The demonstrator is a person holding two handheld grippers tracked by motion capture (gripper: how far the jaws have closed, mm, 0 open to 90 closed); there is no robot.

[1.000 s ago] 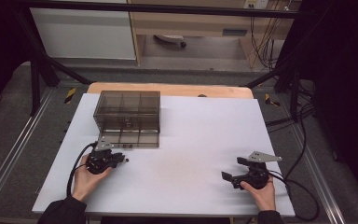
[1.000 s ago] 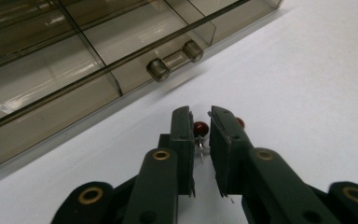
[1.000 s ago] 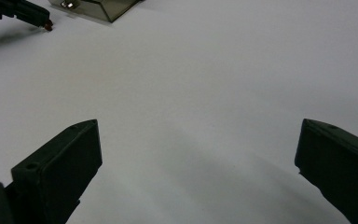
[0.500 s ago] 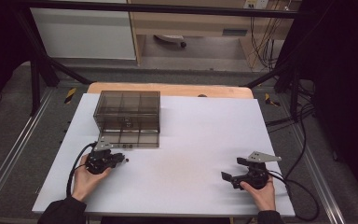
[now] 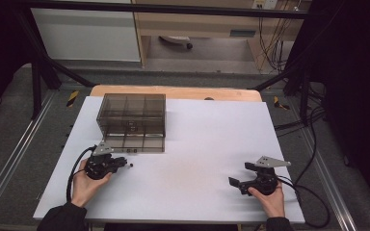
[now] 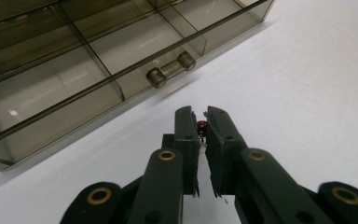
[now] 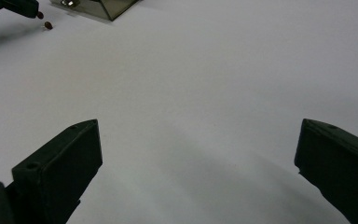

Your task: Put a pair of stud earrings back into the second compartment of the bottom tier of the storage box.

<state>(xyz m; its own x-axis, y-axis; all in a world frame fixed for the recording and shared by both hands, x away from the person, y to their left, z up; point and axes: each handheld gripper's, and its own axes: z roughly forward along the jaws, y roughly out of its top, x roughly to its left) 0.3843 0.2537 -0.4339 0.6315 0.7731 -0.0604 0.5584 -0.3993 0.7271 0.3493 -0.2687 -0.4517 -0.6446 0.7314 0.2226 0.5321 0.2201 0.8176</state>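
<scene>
High view: left hand-held gripper (image 5: 125, 165) pinches a small red bead (image 6: 201, 125) beside the drawer box (image 5: 132, 122) (right hand-held gripper (image 5: 235, 183) gapes).

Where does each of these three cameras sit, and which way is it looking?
High view: above the table's near edge, looking forward and down; both hands show, holding the left gripper and right gripper.
Left gripper view: along its shut fingers, pinching a small red bead, toward the smoky drawer box.
Right gripper view: along open fingers, over the white table.
Shared: the drawer box.
</scene>
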